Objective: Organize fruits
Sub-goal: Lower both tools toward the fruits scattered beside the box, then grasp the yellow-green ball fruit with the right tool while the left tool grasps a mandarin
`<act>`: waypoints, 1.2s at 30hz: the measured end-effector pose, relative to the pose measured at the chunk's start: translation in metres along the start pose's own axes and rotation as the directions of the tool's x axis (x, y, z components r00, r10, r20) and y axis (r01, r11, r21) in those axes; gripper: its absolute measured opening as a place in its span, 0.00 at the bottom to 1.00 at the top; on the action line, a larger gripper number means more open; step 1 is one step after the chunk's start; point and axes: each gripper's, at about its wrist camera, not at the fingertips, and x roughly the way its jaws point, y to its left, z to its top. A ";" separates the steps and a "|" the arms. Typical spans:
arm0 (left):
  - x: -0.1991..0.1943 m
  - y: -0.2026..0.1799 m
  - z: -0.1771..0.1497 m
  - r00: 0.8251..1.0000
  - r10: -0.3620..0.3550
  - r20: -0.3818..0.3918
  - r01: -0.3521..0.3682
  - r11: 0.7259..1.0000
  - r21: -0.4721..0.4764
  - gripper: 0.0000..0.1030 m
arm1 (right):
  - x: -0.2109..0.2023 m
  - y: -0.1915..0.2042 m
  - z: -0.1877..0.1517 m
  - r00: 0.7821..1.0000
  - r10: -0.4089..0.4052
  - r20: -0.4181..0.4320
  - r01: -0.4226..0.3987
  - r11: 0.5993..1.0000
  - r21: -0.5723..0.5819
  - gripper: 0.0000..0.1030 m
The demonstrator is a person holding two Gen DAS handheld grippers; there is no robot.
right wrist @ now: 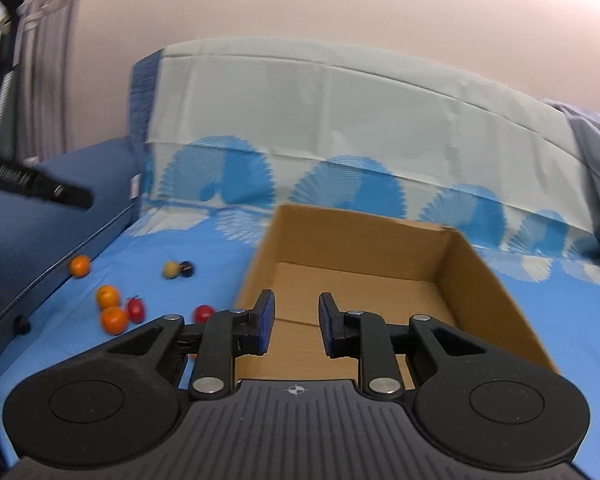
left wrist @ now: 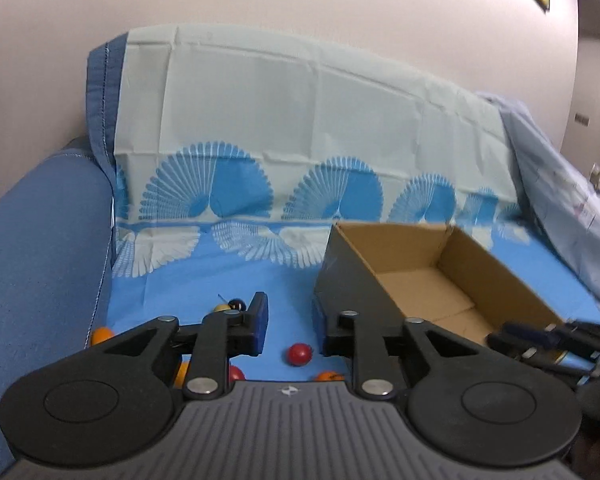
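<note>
Fruit lay scattered on the blue printed sheet (right wrist: 204,364) of the sofa seat, all of it to the left of the open cardboard box (right wrist: 480,280), which looked empty inside. From the right wrist view, three oranges (right wrist: 113,319) sat near the sofa's blue arm, two of them touching, with a red fruit (right wrist: 135,308) just beside the pair. Another red fruit (left wrist: 299,354) rested close to the box's near left corner, and a yellow fruit (right wrist: 171,269) touched a dark one (right wrist: 187,268) further back.

The left gripper (left wrist: 292,330) hovered over the red fruit by the box with its fingers a little apart and nothing between them. The right gripper (right wrist: 296,326) hung over the box's near edge, drawn in as far as it went and carrying nothing.

Judging by this, the step in hand was picking a first fruit. The nearest red one suited the left gripper best. Round fruit on soft fabric would probably roll, so the fingers needed to open wider, come down on either side of it and close gently. The right gripper would have had to clear the box mouth first.
</note>
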 end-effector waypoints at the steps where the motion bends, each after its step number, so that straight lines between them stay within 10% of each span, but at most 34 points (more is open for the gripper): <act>1: -0.003 0.000 0.000 1.000 0.005 0.017 -0.005 1.000 0.005 0.33 | 0.002 0.009 -0.001 1.000 0.012 0.002 -0.012 1.000 -0.020 0.24; 7: -0.006 0.008 -0.017 0.999 0.034 0.018 -0.033 0.999 -0.013 0.41 | 0.013 0.081 -0.013 0.999 0.046 0.009 -0.042 0.965 -0.260 0.24; 12: -0.003 0.023 -0.039 0.999 0.039 0.022 -0.038 0.998 -0.052 0.45 | 0.061 0.127 -0.038 0.995 -0.079 -0.057 0.044 0.887 -0.460 0.24; 25: 0.012 0.044 -0.059 0.997 0.067 -0.040 -0.070 0.994 -0.086 0.50 | 0.140 0.150 -0.070 0.936 -0.272 -0.221 0.105 0.820 -0.563 0.25; 36: 0.014 0.044 -0.062 0.996 0.081 -0.040 -0.084 0.993 -0.088 0.54 | 0.145 0.147 -0.077 0.939 -0.226 -0.258 0.055 0.842 -0.536 0.23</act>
